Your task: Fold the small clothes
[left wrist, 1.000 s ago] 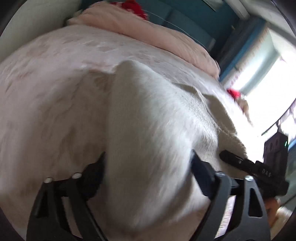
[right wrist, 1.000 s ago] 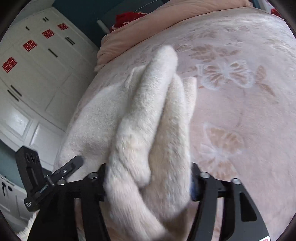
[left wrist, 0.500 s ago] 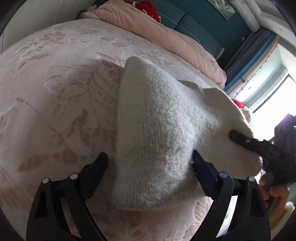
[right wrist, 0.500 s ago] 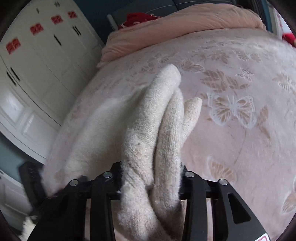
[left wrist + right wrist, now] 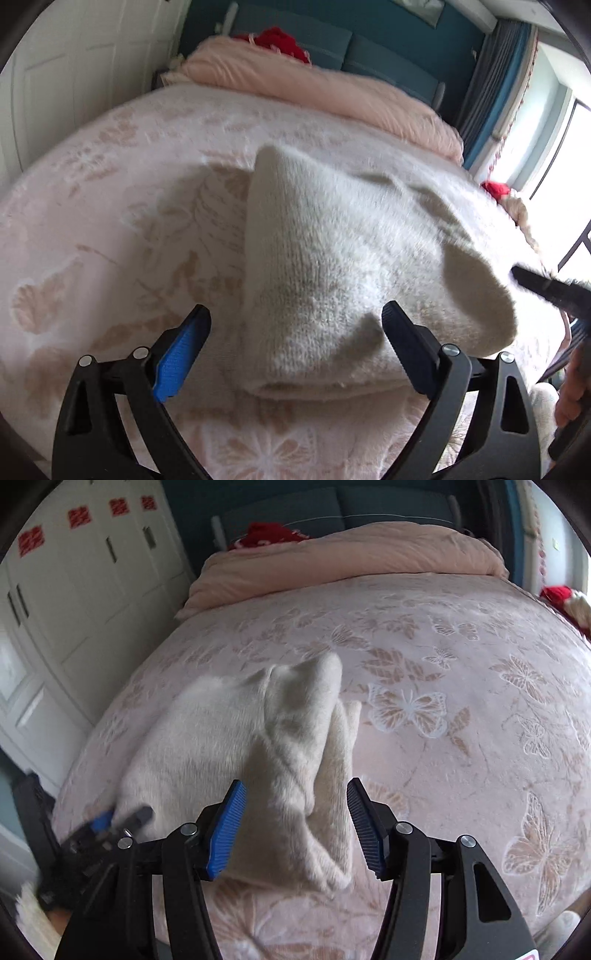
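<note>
A cream knitted garment (image 5: 332,280) lay folded in thick, soft layers on the bed (image 5: 110,221), near its foot edge and well apart from the rolled pink quilt (image 5: 314,92) at the head.

My left wrist camera looks steeply down along its tongs (image 5: 295,354) at the bed (image 5: 110,221), close over the cream knit garment (image 5: 332,266), facing the headboard. My right wrist camera (image 5: 295,830) does likewise from the garment's other end. Both share the garment (image 5: 229,746), bed and pink duvet (image 5: 314,92).
</note>
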Action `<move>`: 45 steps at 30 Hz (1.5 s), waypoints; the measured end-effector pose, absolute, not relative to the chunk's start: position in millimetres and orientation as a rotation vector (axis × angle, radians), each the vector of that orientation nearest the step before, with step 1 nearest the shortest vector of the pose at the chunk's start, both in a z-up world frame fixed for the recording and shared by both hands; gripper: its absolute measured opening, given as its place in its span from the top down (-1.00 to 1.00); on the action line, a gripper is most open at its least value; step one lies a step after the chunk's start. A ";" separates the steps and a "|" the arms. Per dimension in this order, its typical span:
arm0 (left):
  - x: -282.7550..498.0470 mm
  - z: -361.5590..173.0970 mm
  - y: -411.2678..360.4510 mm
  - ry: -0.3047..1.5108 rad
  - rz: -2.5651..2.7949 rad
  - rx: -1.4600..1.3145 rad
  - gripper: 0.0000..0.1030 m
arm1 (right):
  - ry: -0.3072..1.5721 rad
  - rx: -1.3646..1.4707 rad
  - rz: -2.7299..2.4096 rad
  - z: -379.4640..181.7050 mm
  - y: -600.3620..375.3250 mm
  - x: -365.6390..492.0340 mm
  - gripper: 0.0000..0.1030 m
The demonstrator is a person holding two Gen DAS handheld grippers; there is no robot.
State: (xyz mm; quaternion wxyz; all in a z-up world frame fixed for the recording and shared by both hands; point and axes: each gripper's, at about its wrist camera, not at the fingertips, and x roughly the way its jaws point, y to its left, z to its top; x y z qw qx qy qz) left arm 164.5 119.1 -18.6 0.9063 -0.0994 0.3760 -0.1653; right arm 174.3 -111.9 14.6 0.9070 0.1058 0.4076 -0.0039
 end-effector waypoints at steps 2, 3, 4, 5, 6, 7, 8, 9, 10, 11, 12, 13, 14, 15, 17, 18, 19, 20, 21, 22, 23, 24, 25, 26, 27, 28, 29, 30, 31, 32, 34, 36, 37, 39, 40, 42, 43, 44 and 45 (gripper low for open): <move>157.0 -10.3 131.1 0.734 -0.345 -0.279 -0.77 | 0.860 0.222 0.000 5.3 -111.5 168.8 0.31; 153.6 -6.6 137.6 0.709 -0.353 -0.322 -0.76 | 0.862 0.242 0.013 0.5 -112.9 171.1 0.62; 149.6 -1.6 144.1 0.673 -0.364 -0.366 -0.68 | 0.854 0.262 0.024 0.7 -112.5 167.1 0.82; 146.6 2.7 147.1 0.642 -0.383 -0.394 -0.57 | 0.839 0.267 0.029 2.8 -110.4 163.5 0.84; 145.6 5.2 148.2 0.623 -0.408 -0.410 -0.50 | 0.827 0.258 0.043 6.4 -107.3 162.6 0.86; 148.4 6.4 145.9 0.621 -0.434 -0.416 -0.35 | 0.824 0.246 0.052 7.6 -105.0 161.0 0.87; 151.6 5.9 141.7 0.630 -0.445 -0.412 -0.28 | 0.831 0.232 0.057 8.0 -102.3 163.6 0.87; 154.4 2.8 137.5 0.648 -0.447 -0.396 -0.28 | 0.844 0.218 0.052 5.7 -101.3 166.9 0.87; 160.3 -4.5 131.1 0.693 -0.420 -0.354 -0.28 | 0.872 0.197 0.034 0.1 -100.1 170.7 0.87; 167.4 -13.4 126.4 0.745 -0.392 -0.318 -0.25 | 0.905 0.174 0.011 -7.5 -100.9 175.0 0.87; 175.1 -25.1 122.4 0.811 -0.349 -0.285 -0.24 | 0.941 0.160 -0.020 -19.1 -104.7 180.9 0.87; 179.2 -33.3 121.0 0.852 -0.330 -0.279 -0.26 | 0.967 0.179 -0.038 -30.6 -112.1 185.8 0.86; 184.5 -42.0 122.4 0.893 -0.328 -0.300 -0.28 | 0.969 0.217 -0.041 -35.9 -119.1 187.6 0.77; 187.2 -45.5 124.7 0.907 -0.326 -0.325 -0.31 | 0.966 0.250 -0.038 -36.1 -122.3 187.2 0.77; 187.6 -45.1 124.7 0.907 -0.322 -0.320 -0.37 | 0.973 0.345 -0.024 -30.9 -130.2 185.2 0.77; 185.5 -43.5 122.7 0.898 -0.313 -0.295 -0.38 | 0.960 0.376 -0.021 -25.2 -132.5 181.7 0.76; 183.8 -42.4 120.9 0.894 -0.308 -0.277 -0.40 | 0.934 0.382 -0.020 -16.5 -132.5 175.2 0.74; 182.6 -41.5 119.5 0.892 -0.303 -0.264 -0.42 | 0.926 0.373 -0.020 -13.4 -131.6 172.3 0.74; 182.0 -41.2 119.5 0.892 -0.299 -0.256 -0.44 | 0.933 0.358 -0.017 -12.7 -129.2 169.9 0.74; 181.7 -41.1 118.6 0.894 -0.290 -0.246 -0.48 | 0.950 0.348 -0.016 -16.4 -127.2 169.6 0.74; 181.4 -40.3 118.0 0.895 -0.283 -0.243 -0.48 | 0.981 0.334 -0.017 -23.8 -125.7 170.9 0.74; 181.1 -38.7 117.1 0.898 -0.277 -0.240 -0.49 | 1.014 0.340 -0.020 -31.6 -126.5 171.7 0.73; 181.3 -39.1 118.2 0.901 -0.272 -0.235 -0.53 | 1.012 0.371 -0.022 -32.2 -129.1 170.5 0.71; 179.6 -36.3 116.4 0.907 -0.259 -0.222 -0.57 | 0.991 0.410 -0.023 -28.6 -132.5 167.6 0.59; 177.7 -32.9 116.4 0.904 -0.246 -0.212 -0.60 | 0.975 0.430 -0.029 -24.0 -135.2 165.8 0.48; 174.3 -31.7 118.5 0.901 -0.233 -0.209 -0.66 | 0.964 0.431 -0.041 -19.8 -136.2 164.9 0.14; 171.9 -29.2 120.3 0.905 -0.219 -0.213 -0.69 | 0.959 0.429 -0.043 -18.1 -137.1 165.9 -0.16; 170.8 -27.2 121.7 0.913 -0.219 -0.225 -0.69 | 0.967 0.439 -0.035 -20.3 -138.4 169.1 -0.24; 169.8 -26.9 122.0 0.923 -0.219 -0.233 -0.69 | 0.988 0.457 -0.024 -25.1 -140.2 173.0 -0.32; 170.2 -27.6 122.1 0.940 -0.216 -0.240 -0.69 | 1.024 0.497 -0.002 -34.7 -142.4 178.5 -0.33; 174.9 -31.2 121.0 0.981 -0.217 -0.247 -0.69 | 1.070 0.601 0.039 -55.0 -145.9 186.9 -0.28; 179.7 -34.6 118.9 1.014 -0.222 -0.237 -0.68 | 1.068 0.662 0.083 -63.3 -146.7 194.4 0.26; 183.5 -34.9 117.0 1.029 -0.241 -0.230 -0.54 | 1.062 0.647 0.083 -58.5 -145.9 196.8 0.38; 188.0 -29.8 113.9 1.032 -0.265 -0.219 -0.34 | 1.011 0.556 0.097 -31.0 -140.2 200.7 0.56; 189.2 -26.9 112.0 1.030 -0.264 -0.213 -0.33 | 0.976 0.522 0.106 -17.2 -137.9 200.3 0.61; 190.9 -21.2 108.2 1.023 -0.266 -0.203 -0.32 | 0.919 0.457 0.104 5.8 -133.4 197.6 0.62; 191.8 -18.3 105.9 1.021 -0.265 -0.194 -0.33 | 0.909 0.422 0.092 10.7 -131.0 197.8 0.62; 192.4 -16.7 103.8 1.020 -0.262 -0.187 -0.34 | 0.919 0.401 0.079 8.3 -129.6 198.5 0.62; 192.7 -16.1 101.8 1.021 -0.259 -0.179 -0.34 | 0.954 0.369 0.056 -5.3 -127.7 200.7 0.61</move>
